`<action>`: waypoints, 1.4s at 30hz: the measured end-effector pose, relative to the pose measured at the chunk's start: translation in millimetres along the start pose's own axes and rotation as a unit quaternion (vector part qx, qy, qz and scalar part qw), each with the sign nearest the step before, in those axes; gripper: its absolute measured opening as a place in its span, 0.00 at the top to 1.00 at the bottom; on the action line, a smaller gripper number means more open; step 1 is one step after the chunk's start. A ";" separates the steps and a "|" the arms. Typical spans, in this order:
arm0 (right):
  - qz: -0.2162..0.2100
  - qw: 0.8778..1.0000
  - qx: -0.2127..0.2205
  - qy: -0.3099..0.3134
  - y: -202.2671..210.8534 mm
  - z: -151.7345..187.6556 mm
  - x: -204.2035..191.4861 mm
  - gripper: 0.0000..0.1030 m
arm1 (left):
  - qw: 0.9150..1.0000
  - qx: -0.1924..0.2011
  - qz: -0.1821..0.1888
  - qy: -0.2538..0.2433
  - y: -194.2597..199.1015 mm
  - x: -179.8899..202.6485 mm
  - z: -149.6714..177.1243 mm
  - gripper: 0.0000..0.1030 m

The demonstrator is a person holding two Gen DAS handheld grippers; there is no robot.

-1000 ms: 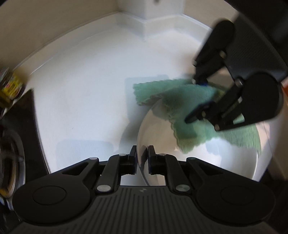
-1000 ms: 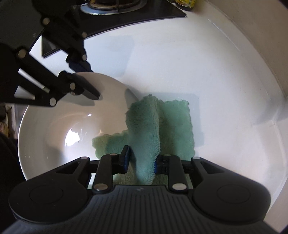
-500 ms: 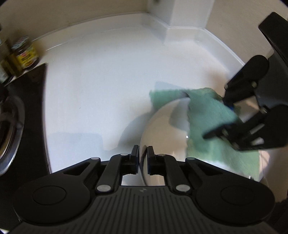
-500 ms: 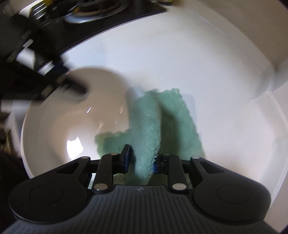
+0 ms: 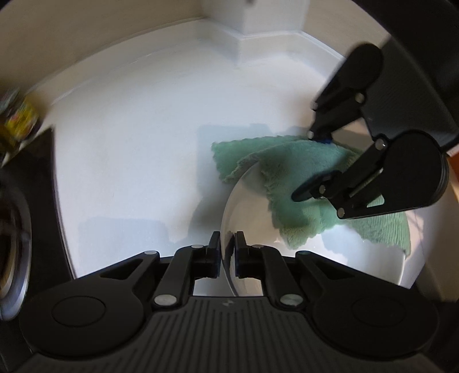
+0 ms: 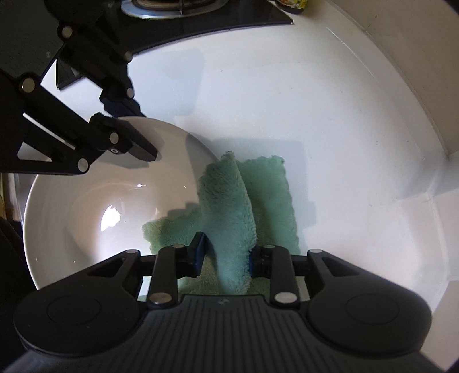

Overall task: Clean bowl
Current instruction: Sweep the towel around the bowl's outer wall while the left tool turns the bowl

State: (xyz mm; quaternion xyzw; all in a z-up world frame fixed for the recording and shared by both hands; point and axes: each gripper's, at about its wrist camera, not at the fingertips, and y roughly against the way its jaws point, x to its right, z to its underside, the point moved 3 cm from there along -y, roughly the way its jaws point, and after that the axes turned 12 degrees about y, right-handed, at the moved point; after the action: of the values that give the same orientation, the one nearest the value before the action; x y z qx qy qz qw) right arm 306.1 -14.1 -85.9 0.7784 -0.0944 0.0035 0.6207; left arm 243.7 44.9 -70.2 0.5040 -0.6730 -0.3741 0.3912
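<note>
A white bowl (image 6: 86, 206) sits on the white counter; it also shows in the left wrist view (image 5: 252, 206). My left gripper (image 5: 227, 249) is shut on the bowl's rim, and shows in the right wrist view (image 6: 129, 129) at the bowl's far left edge. My right gripper (image 6: 226, 255) is shut on a green cloth (image 6: 229, 206), which drapes over the bowl's right rim, partly inside the bowl and partly on the counter. In the left wrist view the right gripper (image 5: 312, 166) holds the cloth (image 5: 292, 169) over the bowl.
A black hob with a burner (image 6: 172, 8) lies at the far side, also at the left in the left wrist view (image 5: 17, 229). A jar (image 5: 17, 126) stands by the wall. The counter (image 6: 330, 143) ends at a wall corner (image 5: 252, 28).
The bowl and cloth have been swung back and forth together. The cloth stays pinched in the right gripper and draped over the rim; the left gripper keeps its hold on the rim.
</note>
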 end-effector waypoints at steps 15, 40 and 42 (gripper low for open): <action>-0.058 0.998 -0.003 0.000 16.7 32.6 -13.1 0.80 | 1.000 -0.003 0.007 -0.030 -0.9 3.0 3.3 0.93; 0.003 1.000 0.013 -0.022 14.9 26.0 -17.2 0.79 | 1.000 0.006 0.001 0.010 -2.0 -1.1 3.3 0.92; -0.022 1.000 0.005 0.003 17.5 28.8 -20.7 0.79 | 1.000 0.000 0.007 -0.014 -4.0 0.4 -0.5 0.91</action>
State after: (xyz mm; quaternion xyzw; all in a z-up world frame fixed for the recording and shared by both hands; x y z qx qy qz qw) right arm 280.0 -42.7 -78.1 0.7830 -0.0757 -0.0074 0.6173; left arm 245.6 43.6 -73.5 0.4945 -0.6817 -0.3783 0.3842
